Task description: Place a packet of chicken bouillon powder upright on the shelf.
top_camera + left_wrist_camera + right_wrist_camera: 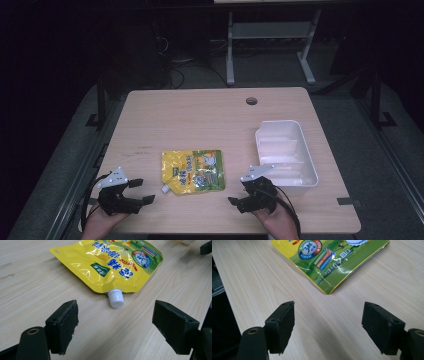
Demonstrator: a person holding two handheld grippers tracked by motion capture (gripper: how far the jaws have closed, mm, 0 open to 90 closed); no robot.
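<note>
At the near left corner of the pale wood-grain desk point(210, 107), the left gripper point(141, 191) is held in a hand, its two black, foam-faced jaws standing wide apart with nothing between them; a grey three-cornered plate sits on top of it. Just ahead of those jaws, in the left gripper view, lies the spout pouch point(111, 262), a flat, glossy yellow-and-green foil bag with crinkled, shiny skin and printed labels. It lies flat near the middle of the desk's near edge, between the two grippers and touching neither. Its ribbed white screw cap point(115, 298) juts from the near left corner of the pouch, toward the near left of the desk, and its long axis runs from near edge to far edge. The right gripper point(238, 196), near the near right corner, also has its jaws spread wide and empty, facing the pouch's green bottom corner. Just beyond it, by the right edge, stands a white plastic bin point(310, 165), rectangular with rounded corners, open-topped, with nothing inside.
</note>
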